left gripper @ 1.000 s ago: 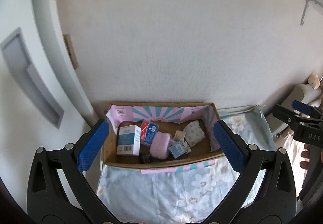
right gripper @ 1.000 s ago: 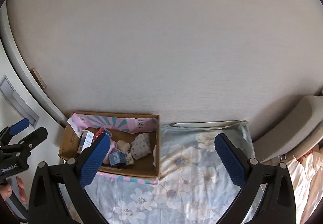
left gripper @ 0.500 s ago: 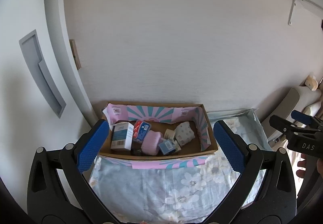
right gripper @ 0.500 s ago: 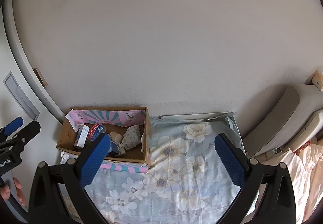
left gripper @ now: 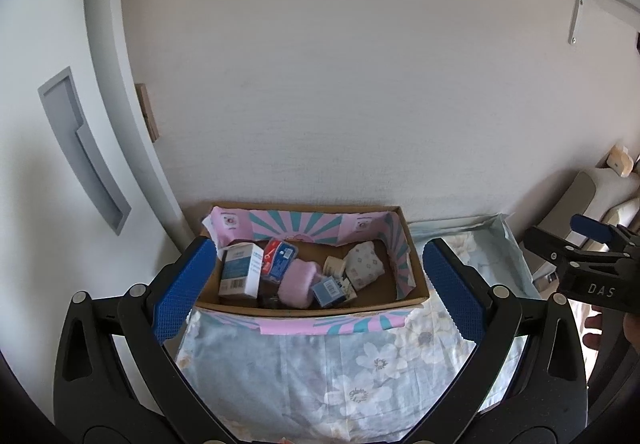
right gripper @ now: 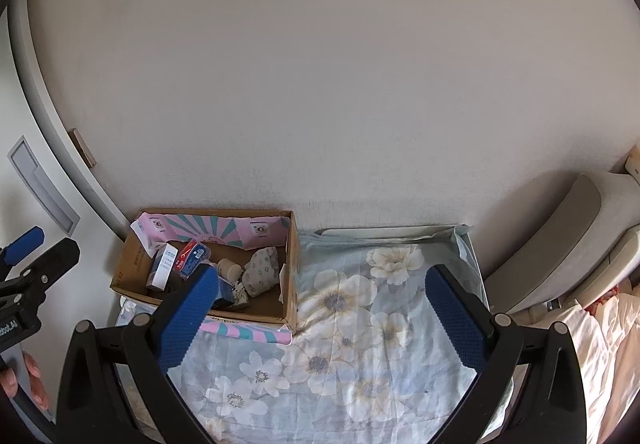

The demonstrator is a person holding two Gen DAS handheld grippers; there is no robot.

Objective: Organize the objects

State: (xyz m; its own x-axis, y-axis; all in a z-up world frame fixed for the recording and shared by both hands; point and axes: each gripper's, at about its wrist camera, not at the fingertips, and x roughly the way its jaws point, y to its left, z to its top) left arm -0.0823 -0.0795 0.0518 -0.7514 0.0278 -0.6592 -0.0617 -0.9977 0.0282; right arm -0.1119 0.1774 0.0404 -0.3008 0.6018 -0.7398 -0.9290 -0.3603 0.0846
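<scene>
Cardboard box [left gripper: 412, 276] sits far left on the floral cloth [right gripper: 360, 344], against the wall, so small items stay corralled: white carton [left gripper: 240, 270], pink pouch [left gripper: 296, 280]. Left gripper [left gripper: 316, 284] and right gripper [right gripper: 320, 316] hover above, jaws spread, holding nothing.

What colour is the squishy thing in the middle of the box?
Soft pink. The squishy thing shows best in the left wrist view, lying among the other items in the cardboard box.

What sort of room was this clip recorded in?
Most likely a bedroom at home. A floral sheet covers a surface set against a plain wall, what looks like a padded headboard stands to the right, and a cardboard box of small household items sits on the sheet.
</scene>
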